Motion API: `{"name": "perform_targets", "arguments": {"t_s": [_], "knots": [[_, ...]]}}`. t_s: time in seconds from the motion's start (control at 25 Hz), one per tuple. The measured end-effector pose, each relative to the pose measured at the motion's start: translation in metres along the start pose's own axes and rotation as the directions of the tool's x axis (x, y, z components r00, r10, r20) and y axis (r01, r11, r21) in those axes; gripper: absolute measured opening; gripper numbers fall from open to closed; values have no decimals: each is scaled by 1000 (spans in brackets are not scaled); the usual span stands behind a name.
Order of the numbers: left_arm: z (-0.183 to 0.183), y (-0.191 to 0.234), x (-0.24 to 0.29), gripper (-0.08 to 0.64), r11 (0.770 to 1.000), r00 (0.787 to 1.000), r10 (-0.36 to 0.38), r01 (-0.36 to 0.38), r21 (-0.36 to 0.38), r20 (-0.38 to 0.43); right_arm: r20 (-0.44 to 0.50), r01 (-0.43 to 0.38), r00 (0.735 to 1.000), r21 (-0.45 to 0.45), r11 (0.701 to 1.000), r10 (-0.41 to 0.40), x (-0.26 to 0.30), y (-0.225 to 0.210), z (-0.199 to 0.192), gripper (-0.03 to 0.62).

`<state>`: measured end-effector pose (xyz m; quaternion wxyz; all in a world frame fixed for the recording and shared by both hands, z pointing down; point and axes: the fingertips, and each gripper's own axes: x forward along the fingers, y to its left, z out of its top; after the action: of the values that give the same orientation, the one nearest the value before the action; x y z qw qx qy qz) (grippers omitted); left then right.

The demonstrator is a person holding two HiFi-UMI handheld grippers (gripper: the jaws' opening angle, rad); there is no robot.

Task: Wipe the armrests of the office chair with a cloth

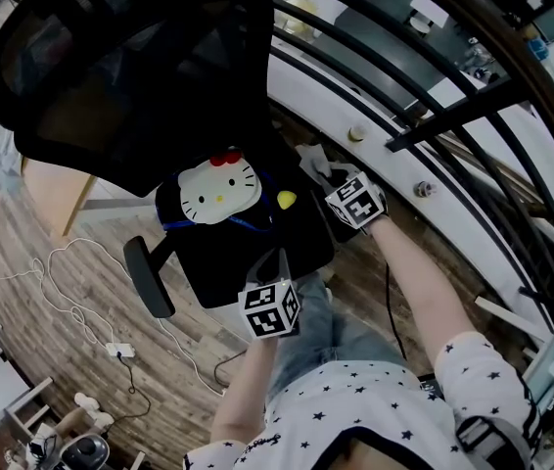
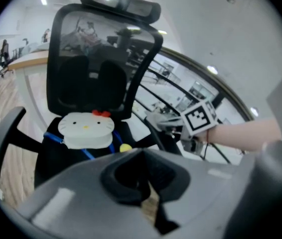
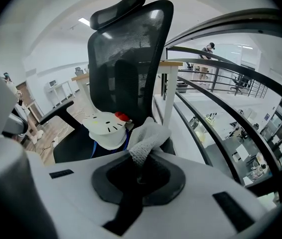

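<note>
The office chair (image 1: 248, 248) stands facing the person, its mesh back (image 1: 130, 57) against a curved railing (image 1: 434, 106). It has two armrests: one on the open-floor side (image 1: 148, 277) and one on the railing side (image 2: 156, 133).

The right forearm (image 1: 419, 282) stretches forward and across to the railing side of the chair. There the right hand-held gripper (image 3: 140, 169) has its jaws clamped on the single white cloth (image 3: 148, 136), which bunches out ahead of them. The cloth sits right at the railing-side armrest, though no view shows clearly whether it presses on it.

The left forearm (image 1: 253, 385) reaches straight ahead. It holds the left hand-held gripper (image 2: 146, 183) near the front edge of the seat, well apart from the open-floor armrest. Its jaws are drawn together with nothing between them.

One white cat-face cushion (image 1: 218, 190) with a red bow leans on the seat against the backrest. Thin white cables (image 1: 71, 297) trail over the wooden floor (image 1: 23, 223) beside the chair.
</note>
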<state>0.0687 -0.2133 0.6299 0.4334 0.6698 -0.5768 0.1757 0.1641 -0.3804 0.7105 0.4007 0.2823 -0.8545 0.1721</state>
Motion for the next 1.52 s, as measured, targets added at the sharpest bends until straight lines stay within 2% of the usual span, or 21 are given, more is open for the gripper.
{"name": "perform_targets", "arguments": {"t_s": [1.52], "knots": [[-32, -42, -36, 6, 996, 999, -33, 31, 81, 28, -18, -12, 1000, 17, 1000, 12, -60, 47, -80, 28]]}}
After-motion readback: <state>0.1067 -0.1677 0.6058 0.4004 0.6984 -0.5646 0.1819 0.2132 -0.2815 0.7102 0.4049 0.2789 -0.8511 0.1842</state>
